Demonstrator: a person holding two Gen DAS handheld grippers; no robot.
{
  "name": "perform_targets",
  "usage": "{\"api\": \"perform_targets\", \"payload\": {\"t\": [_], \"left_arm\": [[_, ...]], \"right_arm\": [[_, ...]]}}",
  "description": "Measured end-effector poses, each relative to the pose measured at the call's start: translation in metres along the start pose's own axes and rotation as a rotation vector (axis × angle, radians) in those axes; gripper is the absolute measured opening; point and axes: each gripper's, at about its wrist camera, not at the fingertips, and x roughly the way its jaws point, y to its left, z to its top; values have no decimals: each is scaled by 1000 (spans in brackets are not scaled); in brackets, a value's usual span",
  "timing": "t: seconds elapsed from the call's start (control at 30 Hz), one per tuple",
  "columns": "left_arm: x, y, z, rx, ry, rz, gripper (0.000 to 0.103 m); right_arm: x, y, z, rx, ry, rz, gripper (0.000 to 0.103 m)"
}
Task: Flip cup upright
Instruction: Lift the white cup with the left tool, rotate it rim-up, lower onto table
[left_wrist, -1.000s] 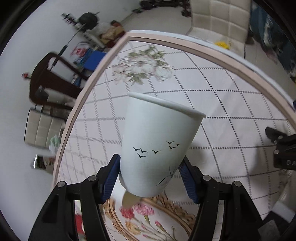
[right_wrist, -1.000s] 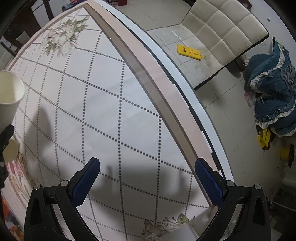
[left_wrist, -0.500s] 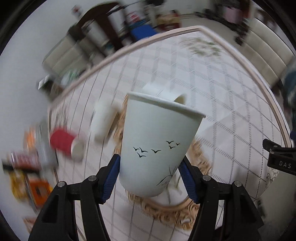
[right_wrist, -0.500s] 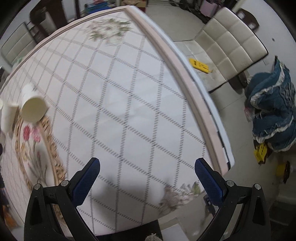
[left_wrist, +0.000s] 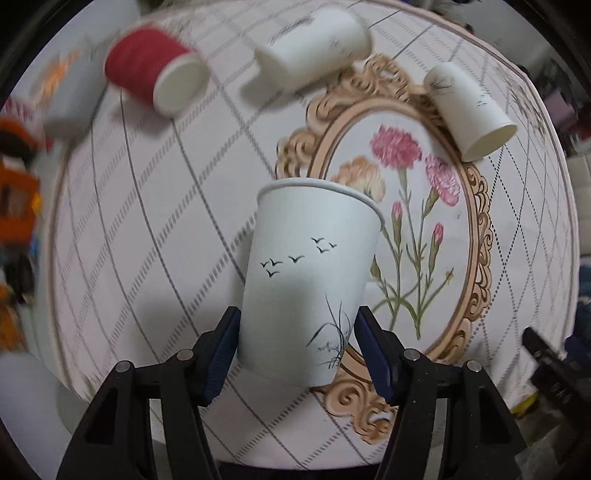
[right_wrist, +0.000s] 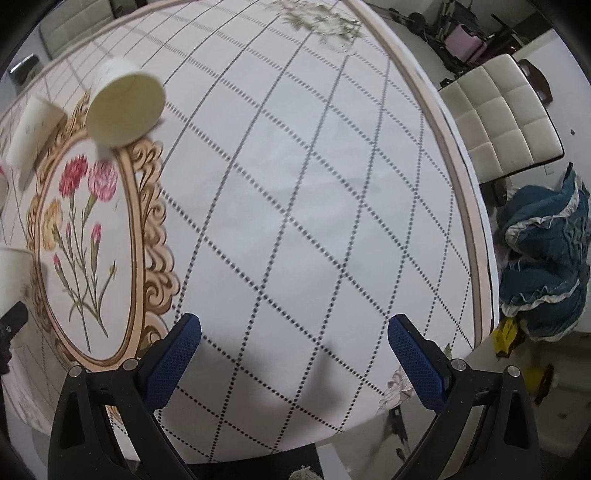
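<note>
My left gripper (left_wrist: 297, 345) is shut on a white paper cup with printed birds and grass (left_wrist: 310, 280). It holds the cup by the base, rim away from the camera, above the table. The cup's edge also shows at the far left of the right wrist view (right_wrist: 11, 273). My right gripper (right_wrist: 293, 354) is open and empty above the tablecloth near the table's front edge.
A red cup (left_wrist: 155, 75) and two white cups (left_wrist: 310, 48) (left_wrist: 471, 110) lie on their sides on the floral tablecloth (left_wrist: 147, 206). One white cup shows in the right wrist view (right_wrist: 123, 101). A cream chair (right_wrist: 498, 118) and blue cloth (right_wrist: 543, 258) are beside the table.
My left gripper has swung with the cup so its view now looks down on the flower medallion and lying cups. The right gripper's view has shifted left over the table.
</note>
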Motion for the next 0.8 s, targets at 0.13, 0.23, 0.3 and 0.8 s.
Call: {"api": "perform_targets", "payload": {"t": [0.13, 0.23, 0.3, 0.8], "left_arm": [[12, 7, -5, -64, 62, -64, 60], [20, 11, -8, -81, 83, -89, 60], [22, 12, -9, -73, 81, -79, 60], [-6, -25, 11, -17, 24, -66, 99]], "right_arm": [[4, 5, -4, -9, 19, -8, 102], [8, 6, -5, -11, 26, -13, 102], [10, 7, -9, -10, 25, -13, 102], [9, -12, -9, 25, 23, -3, 102]]}}
